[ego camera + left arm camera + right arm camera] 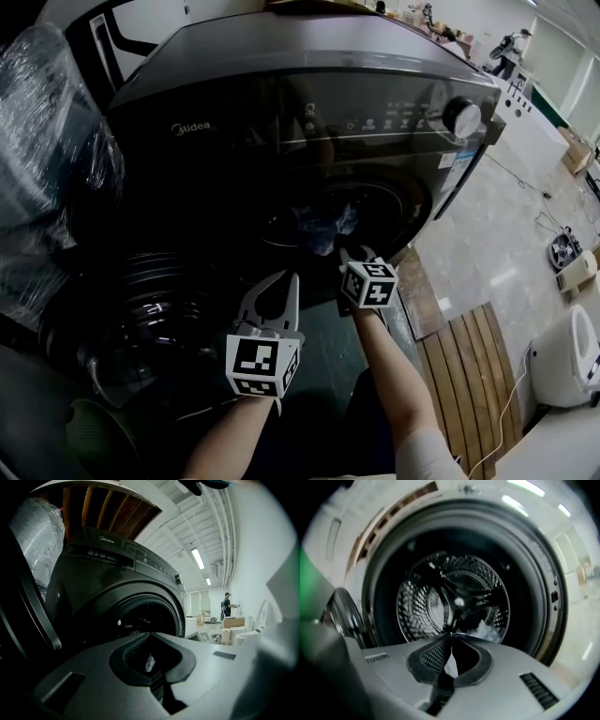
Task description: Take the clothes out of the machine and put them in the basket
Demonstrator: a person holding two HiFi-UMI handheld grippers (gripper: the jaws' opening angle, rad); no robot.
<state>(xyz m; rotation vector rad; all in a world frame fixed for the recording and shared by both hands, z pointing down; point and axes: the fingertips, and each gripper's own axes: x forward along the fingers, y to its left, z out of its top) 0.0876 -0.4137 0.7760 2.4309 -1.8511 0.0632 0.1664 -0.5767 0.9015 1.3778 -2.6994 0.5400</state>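
Observation:
A dark front-loading washing machine (309, 84) stands with its round door (141, 309) swung open to the left. Bluish clothes (326, 223) lie in the drum mouth. In the right gripper view a pale cloth (487, 631) rests low in the steel drum (454, 597). My right gripper (349, 253) is at the drum opening just below the clothes. Its jaws (451, 633) meet at the tips with nothing between them. My left gripper (286, 277) hangs lower left, outside the opening, and is shut and empty (150, 633). It faces the machine's front (108, 573).
A plastic-wrapped bulk (47, 141) stands left of the machine. Wooden slats (469, 366) and a white appliance (572, 356) lie on the floor to the right. A rounded greenish rim (89, 431) shows at lower left. A person (227, 604) stands far off.

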